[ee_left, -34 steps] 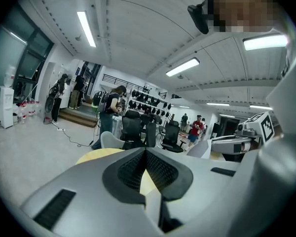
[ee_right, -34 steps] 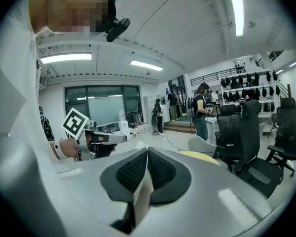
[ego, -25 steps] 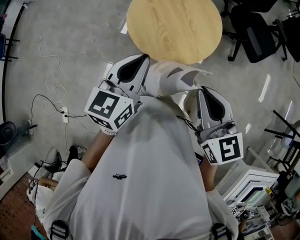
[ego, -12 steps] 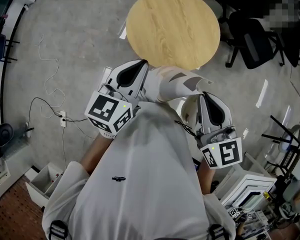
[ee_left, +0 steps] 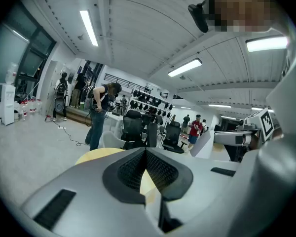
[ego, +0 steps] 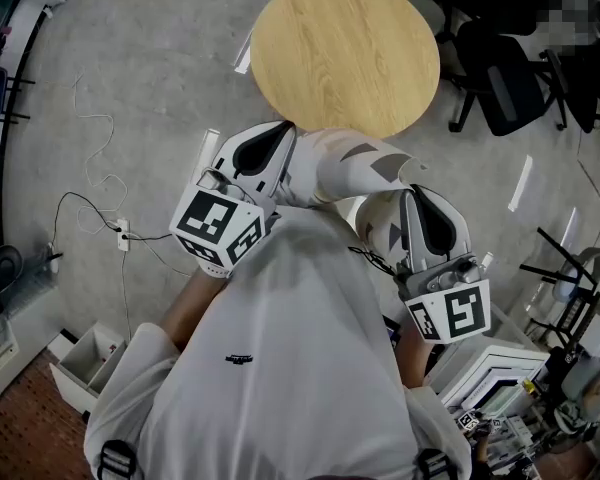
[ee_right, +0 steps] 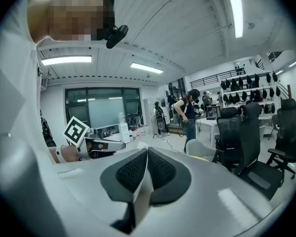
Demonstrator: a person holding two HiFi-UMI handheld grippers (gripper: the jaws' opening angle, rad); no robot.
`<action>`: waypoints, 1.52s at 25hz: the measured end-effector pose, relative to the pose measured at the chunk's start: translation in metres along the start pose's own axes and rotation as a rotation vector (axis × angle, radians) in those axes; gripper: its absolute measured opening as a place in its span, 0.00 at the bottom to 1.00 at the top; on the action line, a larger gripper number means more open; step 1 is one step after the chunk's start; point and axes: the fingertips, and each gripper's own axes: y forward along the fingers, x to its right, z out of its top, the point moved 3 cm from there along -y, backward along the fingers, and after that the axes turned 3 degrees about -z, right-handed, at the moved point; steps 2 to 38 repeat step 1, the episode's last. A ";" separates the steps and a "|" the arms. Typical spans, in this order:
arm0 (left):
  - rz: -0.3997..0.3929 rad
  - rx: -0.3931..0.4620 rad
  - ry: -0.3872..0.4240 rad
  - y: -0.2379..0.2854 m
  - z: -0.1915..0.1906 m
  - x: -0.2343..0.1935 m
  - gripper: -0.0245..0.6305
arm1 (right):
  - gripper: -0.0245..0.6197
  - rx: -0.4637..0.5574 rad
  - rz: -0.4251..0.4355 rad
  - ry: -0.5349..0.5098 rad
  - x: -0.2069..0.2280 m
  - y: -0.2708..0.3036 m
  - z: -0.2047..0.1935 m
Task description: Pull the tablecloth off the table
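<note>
The round wooden table (ego: pixel 345 53) stands bare on the grey floor ahead of me. The white tablecloth (ego: pixel 352 163) with grey patches hangs bunched between both grippers, off the table and close to my chest. My left gripper (ego: pixel 286 130) is shut on one end of the cloth, near the table's near edge. My right gripper (ego: pixel 412 198) is shut on the other end, lower and to the right. In the right gripper view a white fold (ee_right: pixel 140 191) sits pinched between the dark pads (ee_right: pixel 160 169). In the left gripper view a pale strip (ee_left: pixel 149 181) shows between the closed pads.
Black office chairs (ego: pixel 510 78) stand right of the table. Cables (ego: pixel 95 193) and a power strip (ego: pixel 122 234) lie on the floor at left. A white box (ego: pixel 80 363) sits at lower left, white equipment (ego: pixel 500 368) at lower right. A person (ee_left: pixel 99 113) stands in the background.
The right gripper has dropped slightly down and right with its end of the cloth. The left gripper has barely moved. Both stay closed on the cloth.
</note>
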 end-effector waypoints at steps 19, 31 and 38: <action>0.000 0.000 -0.002 0.000 0.000 -0.002 0.05 | 0.06 0.001 0.000 0.000 0.000 0.001 0.002; 0.000 0.000 -0.002 0.000 0.000 -0.002 0.05 | 0.06 0.001 0.000 0.000 0.000 0.001 0.002; 0.000 0.000 -0.002 0.000 0.000 -0.002 0.05 | 0.06 0.001 0.000 0.000 0.000 0.001 0.002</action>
